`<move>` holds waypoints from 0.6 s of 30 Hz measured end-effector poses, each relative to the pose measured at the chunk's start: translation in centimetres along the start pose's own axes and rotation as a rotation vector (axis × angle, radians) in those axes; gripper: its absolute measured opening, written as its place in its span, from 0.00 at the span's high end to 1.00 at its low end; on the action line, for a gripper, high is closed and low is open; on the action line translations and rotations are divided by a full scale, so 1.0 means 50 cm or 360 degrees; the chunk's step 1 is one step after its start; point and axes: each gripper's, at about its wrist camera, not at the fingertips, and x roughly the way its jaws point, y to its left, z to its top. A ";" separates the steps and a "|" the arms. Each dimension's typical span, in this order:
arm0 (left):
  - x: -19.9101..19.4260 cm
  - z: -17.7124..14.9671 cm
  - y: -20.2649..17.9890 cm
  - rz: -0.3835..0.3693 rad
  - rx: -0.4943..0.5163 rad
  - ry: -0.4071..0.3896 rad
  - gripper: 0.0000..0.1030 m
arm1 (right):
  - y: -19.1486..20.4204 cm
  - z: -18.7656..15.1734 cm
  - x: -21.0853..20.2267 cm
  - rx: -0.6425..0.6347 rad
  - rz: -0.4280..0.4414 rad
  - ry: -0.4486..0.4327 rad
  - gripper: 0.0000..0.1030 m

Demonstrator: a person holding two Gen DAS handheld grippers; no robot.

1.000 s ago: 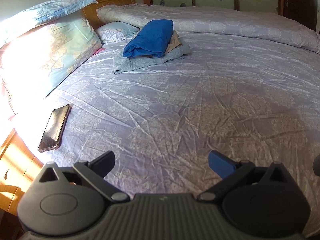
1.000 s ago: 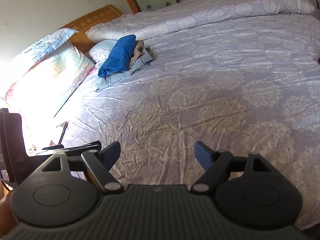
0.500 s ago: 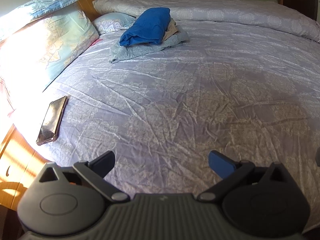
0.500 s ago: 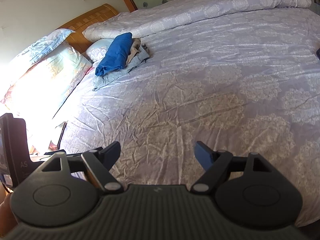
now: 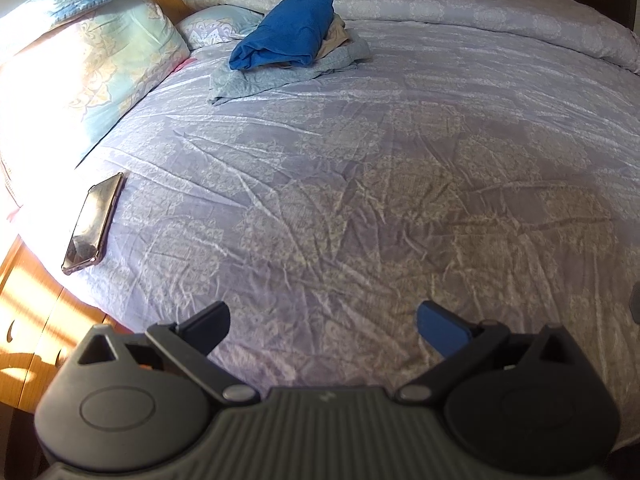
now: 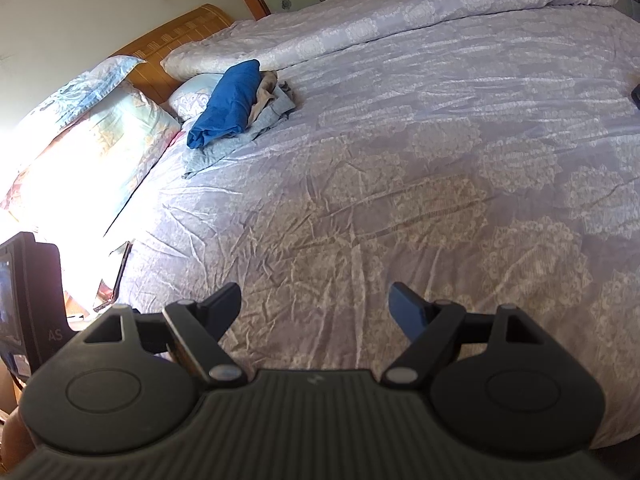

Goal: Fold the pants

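Pants could not be picked out for certain: a pile of clothes (image 5: 288, 46) sat in the upper left of the left wrist frame, a folded blue garment (image 6: 226, 106) on top, a tan piece and a grey-blue one beneath it. Which of them were pants, I could not tell. Both the left gripper (image 5: 322, 320) and the right gripper (image 6: 316, 300) hung low in frame over bare bedspread (image 5: 400, 200), jaws wide apart, holding nothing, well apart from the pile. That fitted either a finished stack or one waiting to be worked. Any grasp there would go best by pinching one layer at its edge, keeping clear of the phone (image 5: 94, 226) at left.
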 end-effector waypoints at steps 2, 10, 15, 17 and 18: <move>0.002 -0.001 0.001 0.0001 -0.0001 0.0007 0.00 | 0.000 -0.001 0.000 0.0003 -0.0001 0.0003 0.20; 0.006 -0.006 -0.005 0.0045 0.0039 0.0010 0.00 | -0.002 -0.004 0.003 0.0018 0.0001 0.0018 0.20; 0.009 -0.008 -0.006 0.0053 0.0037 0.0024 0.00 | -0.003 -0.004 0.003 0.0021 0.0001 0.0021 0.20; 0.011 -0.008 -0.004 0.0054 0.0033 0.0028 0.00 | -0.003 -0.006 0.003 0.0026 0.0001 0.0024 0.20; 0.011 -0.009 -0.004 0.0055 0.0030 0.0030 0.00 | -0.003 -0.006 0.003 0.0028 0.0001 0.0025 0.20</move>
